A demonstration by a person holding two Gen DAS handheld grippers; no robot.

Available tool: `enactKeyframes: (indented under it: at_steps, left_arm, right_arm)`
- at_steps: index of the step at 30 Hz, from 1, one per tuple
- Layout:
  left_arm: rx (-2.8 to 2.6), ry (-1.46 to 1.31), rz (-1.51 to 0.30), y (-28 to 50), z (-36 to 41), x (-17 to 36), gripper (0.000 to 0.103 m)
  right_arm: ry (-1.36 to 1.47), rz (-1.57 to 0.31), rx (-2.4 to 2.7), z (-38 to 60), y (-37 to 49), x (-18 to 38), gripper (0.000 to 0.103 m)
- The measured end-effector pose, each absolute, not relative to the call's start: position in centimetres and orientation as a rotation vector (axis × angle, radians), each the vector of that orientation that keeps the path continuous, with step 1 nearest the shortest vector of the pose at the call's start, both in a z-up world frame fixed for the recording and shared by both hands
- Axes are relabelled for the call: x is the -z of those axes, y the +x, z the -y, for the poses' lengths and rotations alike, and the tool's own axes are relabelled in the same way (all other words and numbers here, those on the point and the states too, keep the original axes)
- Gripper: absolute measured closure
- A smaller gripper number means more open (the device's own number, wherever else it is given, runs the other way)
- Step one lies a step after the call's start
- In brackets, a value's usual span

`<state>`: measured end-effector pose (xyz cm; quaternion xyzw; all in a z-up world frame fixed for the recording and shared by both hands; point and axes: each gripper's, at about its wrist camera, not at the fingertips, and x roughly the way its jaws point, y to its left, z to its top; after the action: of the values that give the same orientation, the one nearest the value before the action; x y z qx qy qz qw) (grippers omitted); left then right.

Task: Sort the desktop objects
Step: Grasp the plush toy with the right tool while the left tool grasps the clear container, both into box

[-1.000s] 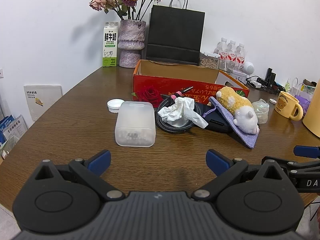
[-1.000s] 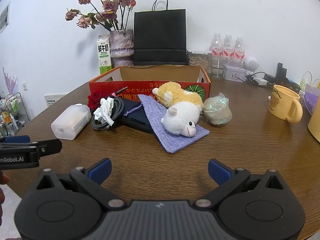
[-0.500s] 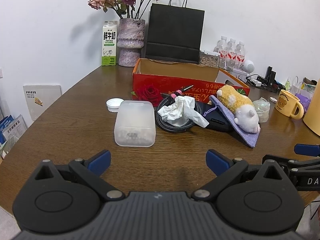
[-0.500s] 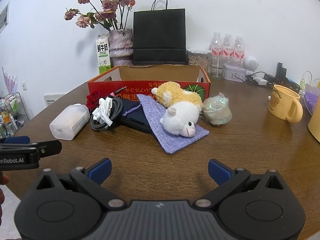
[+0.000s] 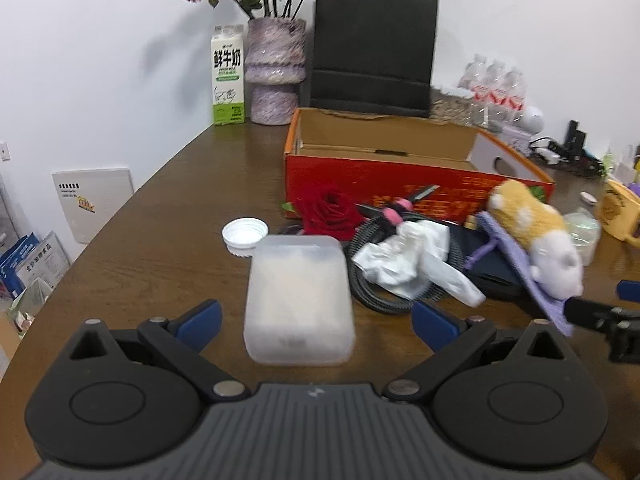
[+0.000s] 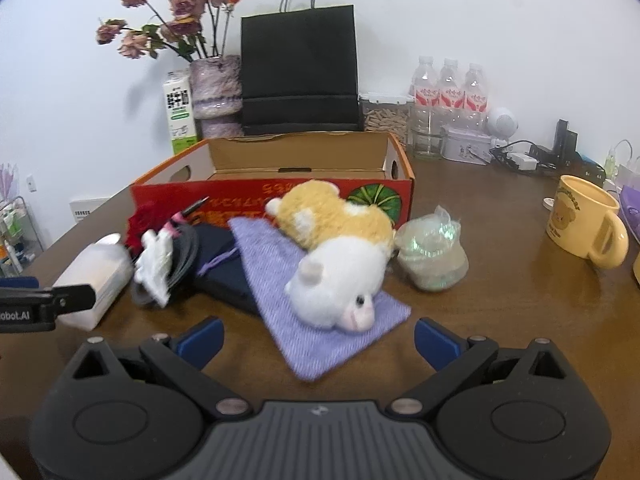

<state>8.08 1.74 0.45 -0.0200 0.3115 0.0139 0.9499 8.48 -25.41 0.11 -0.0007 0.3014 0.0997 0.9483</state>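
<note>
— Brown wood table (image 5: 152, 240), and a heap of things in front of the red cardboard box (image 5: 384, 176). What sits closest to the left gripper (image 5: 316, 320)?

— A frosted plastic container (image 5: 300, 300), lying between its blue fingertips (image 5: 200, 318). The jaws are spread wide on either side of it, apart from its walls. A white cap (image 5: 245, 235) lies just behind it, beside a red rose (image 5: 328, 212).

— And the right gripper (image 6: 318, 338)?

— Also spread wide, gripping nothing. Right ahead of it a plush toy (image 6: 336, 256), yellow and white, lies on a purple cloth pouch (image 6: 304, 308).

— What else is in the heap?

— A coiled black cable (image 5: 372, 284) with crumpled white paper (image 5: 412, 264) on top, touching a dark flat case (image 6: 224, 268). A crinkled clear wrapper (image 6: 432, 252) sits just beside the toy. A yellow mug (image 6: 584, 220) stands well apart to the right.

— The box?

— Open, and I cannot see its floor.
</note>
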Motion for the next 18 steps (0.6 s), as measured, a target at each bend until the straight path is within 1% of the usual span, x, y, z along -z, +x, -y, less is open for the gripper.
enactKeyframes:
  at_steps: [4,8,10,11,13,15,17,18]
  left_arm:
    - [-0.043,-0.045,-0.665,10.2,-2.2,-0.1,0.004]
    - [-0.050,-0.055,-0.707,11.8,-2.5,0.5,0.007]
    - [-0.052,-0.064,-0.726,12.4,-2.8,0.8,0.013]
    - [-0.051,-0.069,-0.735,12.7,-2.9,0.9,0.014]
    - [-0.050,-0.076,-0.753,13.2,-3.1,1.1,0.021]
    - [-0.042,-0.086,-0.777,13.7,-3.4,1.4,0.024]
    - [-0.033,-0.087,-0.784,14.0,-3.4,1.5,0.025]
    - [-0.028,-0.088,-0.786,14.1,-3.4,1.5,0.027]
  right_arm:
    - [-0.003,-0.620,-0.193,25.6,11.2,-0.5,0.004]
    - [0.017,-0.656,-0.193,26.0,13.7,-0.5,0.009]
    - [0.022,-0.679,-0.190,26.1,14.8,-0.2,0.012]
    - [0.025,-0.689,-0.190,26.1,15.2,-0.1,0.013]
    - [0.035,-0.711,-0.193,26.2,16.0,0.2,0.014]
    - [0.038,-0.729,-0.196,26.2,16.6,0.5,0.015]
    - [0.042,-0.745,-0.204,26.1,17.1,0.8,0.016]
    - [0.045,-0.747,-0.206,26.1,17.2,0.9,0.016]
